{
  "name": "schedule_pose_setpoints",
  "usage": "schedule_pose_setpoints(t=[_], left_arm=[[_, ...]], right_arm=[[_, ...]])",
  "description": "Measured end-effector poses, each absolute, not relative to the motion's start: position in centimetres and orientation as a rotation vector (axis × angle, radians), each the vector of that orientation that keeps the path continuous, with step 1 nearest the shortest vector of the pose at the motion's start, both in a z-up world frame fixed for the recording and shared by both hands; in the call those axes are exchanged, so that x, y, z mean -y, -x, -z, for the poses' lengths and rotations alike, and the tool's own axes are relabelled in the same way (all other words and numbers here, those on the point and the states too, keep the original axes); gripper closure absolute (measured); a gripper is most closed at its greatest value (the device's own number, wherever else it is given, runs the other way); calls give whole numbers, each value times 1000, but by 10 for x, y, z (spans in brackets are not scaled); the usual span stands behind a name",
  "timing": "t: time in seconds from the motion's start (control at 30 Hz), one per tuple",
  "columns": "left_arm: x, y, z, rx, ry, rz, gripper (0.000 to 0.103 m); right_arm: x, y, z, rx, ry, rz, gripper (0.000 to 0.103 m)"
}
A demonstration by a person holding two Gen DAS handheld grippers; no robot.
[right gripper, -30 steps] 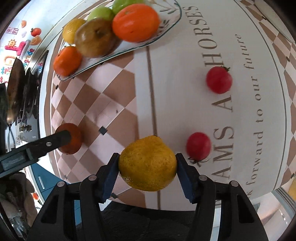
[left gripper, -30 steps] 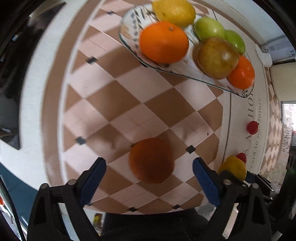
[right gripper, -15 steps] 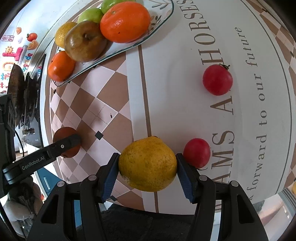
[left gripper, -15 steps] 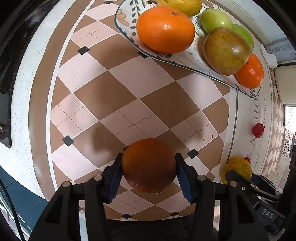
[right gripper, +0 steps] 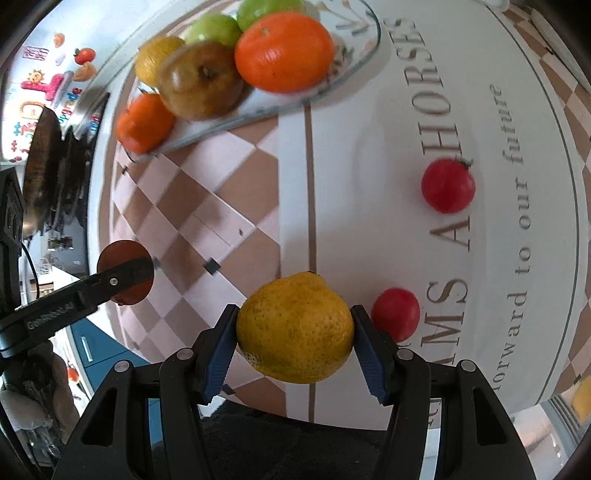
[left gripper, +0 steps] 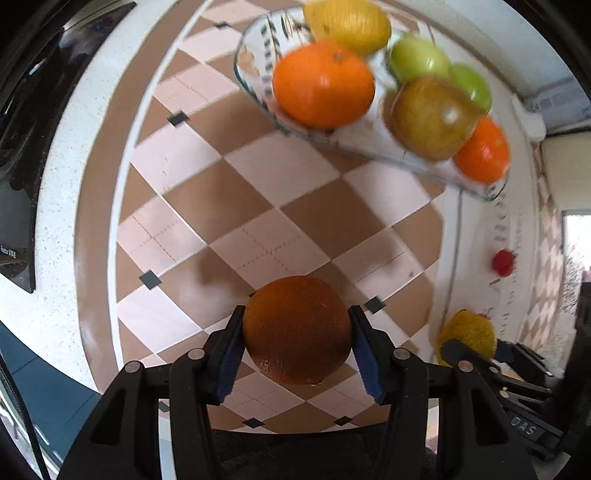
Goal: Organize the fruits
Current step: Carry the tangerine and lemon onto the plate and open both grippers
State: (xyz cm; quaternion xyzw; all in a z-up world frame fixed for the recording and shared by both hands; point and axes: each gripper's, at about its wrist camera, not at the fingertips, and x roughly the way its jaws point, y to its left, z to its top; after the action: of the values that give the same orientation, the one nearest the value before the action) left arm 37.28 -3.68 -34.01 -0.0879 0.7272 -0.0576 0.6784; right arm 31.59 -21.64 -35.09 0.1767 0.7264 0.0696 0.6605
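Now the left hand-held gripper (left gripper: 296, 347), its jaws just closed onto the dull round orange (left gripper: 297, 329), has the fruit-laden oval glass dish (left gripper: 258, 88) at one o'clock, no nearer than the right hand-held gripper (right gripper: 294, 343) clamping its speckled yellow lemon (right gripper: 294, 326).

Blurred plate, cropped fruit, hidden contact points

In the left wrist view the glass plate (left gripper: 436, 168) and its fruit are motion-smeared; the top lemon (left gripper: 347, 24) is cut by the frame edge. The left gripper's finger (right gripper: 110, 282) covers part of the dark orange (right gripper: 123, 254). The yellow fruit (right gripper: 295, 326) hides the red fruit's (right gripper: 397, 314) left edge.
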Motion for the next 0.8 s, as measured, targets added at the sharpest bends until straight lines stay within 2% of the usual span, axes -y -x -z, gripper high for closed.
schedule_pose_setpoints(t=[0.27, 0.4, 0.57, 0.8], left_arm=[[13, -413, 263, -1500, 378, 176, 52], [-4, -454, 246, -1459, 393, 161, 52], [-25, -503, 257, -1474, 388, 94, 52], [-24, -545, 305, -1584, 371, 58, 51]], right_arm=[[238, -357, 296, -1512, -497, -201, 40], [260, -395, 271, -1430, -519, -174, 40], [294, -447, 269, -1383, -523, -89, 40], [313, -505, 307, -1451, -499, -36, 40]])
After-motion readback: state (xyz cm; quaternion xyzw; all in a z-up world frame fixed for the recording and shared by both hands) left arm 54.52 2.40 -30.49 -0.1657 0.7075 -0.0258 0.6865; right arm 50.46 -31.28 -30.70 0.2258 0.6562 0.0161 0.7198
